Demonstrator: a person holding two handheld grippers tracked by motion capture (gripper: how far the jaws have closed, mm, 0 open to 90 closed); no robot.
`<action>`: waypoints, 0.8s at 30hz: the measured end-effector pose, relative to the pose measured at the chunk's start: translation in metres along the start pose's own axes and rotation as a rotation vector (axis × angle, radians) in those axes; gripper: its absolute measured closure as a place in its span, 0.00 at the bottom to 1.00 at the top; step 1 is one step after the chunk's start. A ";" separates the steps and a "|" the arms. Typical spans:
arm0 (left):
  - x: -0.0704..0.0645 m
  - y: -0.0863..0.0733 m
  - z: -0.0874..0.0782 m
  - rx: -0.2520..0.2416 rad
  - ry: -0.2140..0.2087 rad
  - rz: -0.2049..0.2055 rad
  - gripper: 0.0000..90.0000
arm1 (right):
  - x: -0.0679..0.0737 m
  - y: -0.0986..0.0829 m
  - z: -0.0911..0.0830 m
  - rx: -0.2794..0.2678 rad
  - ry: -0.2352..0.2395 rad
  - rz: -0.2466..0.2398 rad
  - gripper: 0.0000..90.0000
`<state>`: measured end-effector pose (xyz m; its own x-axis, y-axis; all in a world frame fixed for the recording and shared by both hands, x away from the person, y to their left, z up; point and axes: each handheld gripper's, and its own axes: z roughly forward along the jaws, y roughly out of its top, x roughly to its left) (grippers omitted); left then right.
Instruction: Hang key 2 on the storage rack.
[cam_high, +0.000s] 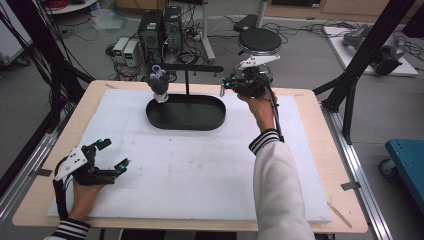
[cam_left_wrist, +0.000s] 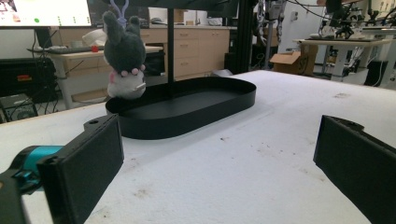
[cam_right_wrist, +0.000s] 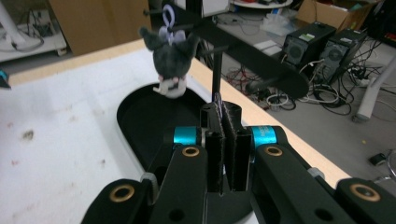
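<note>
The table (cam_high: 310, 150) carries a black tray (cam_high: 186, 114) in the upper centre of the high view, with a stand above it. A plush (cam_high: 159, 84) hangs from the stand's bar, over the tray's left end. The right gripper (cam_high: 223, 88), at upper right near the bar's free end, has its jaws pressed together on something thin and purple, probably a loop to hang. The left gripper (cam_high: 114, 153) rests at lower left, jaws wide, holding nothing.

Wooden table (cam_high: 320, 165), white mat (cam_high: 200, 170), black tray (cam_high: 186, 118)
</note>
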<state>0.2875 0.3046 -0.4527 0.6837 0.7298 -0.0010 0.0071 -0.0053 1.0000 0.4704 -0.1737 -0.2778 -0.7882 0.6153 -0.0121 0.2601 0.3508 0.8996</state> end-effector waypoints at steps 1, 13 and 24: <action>0.000 0.000 0.000 -0.001 0.001 -0.002 0.02 | -0.001 0.002 0.001 0.002 -0.003 0.000 0.98; -0.001 0.000 0.000 -0.003 0.003 0.004 0.02 | -0.005 0.025 0.016 0.041 -0.002 -0.006 0.98; 0.000 0.000 0.000 0.001 0.003 0.006 0.02 | -0.007 0.033 0.033 0.068 0.016 -0.007 0.98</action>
<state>0.2874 0.3043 -0.4527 0.6818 0.7315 0.0048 0.0038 -0.0101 0.9999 0.5027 -0.1431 -0.2622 -0.7987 0.6016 -0.0114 0.2910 0.4027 0.8678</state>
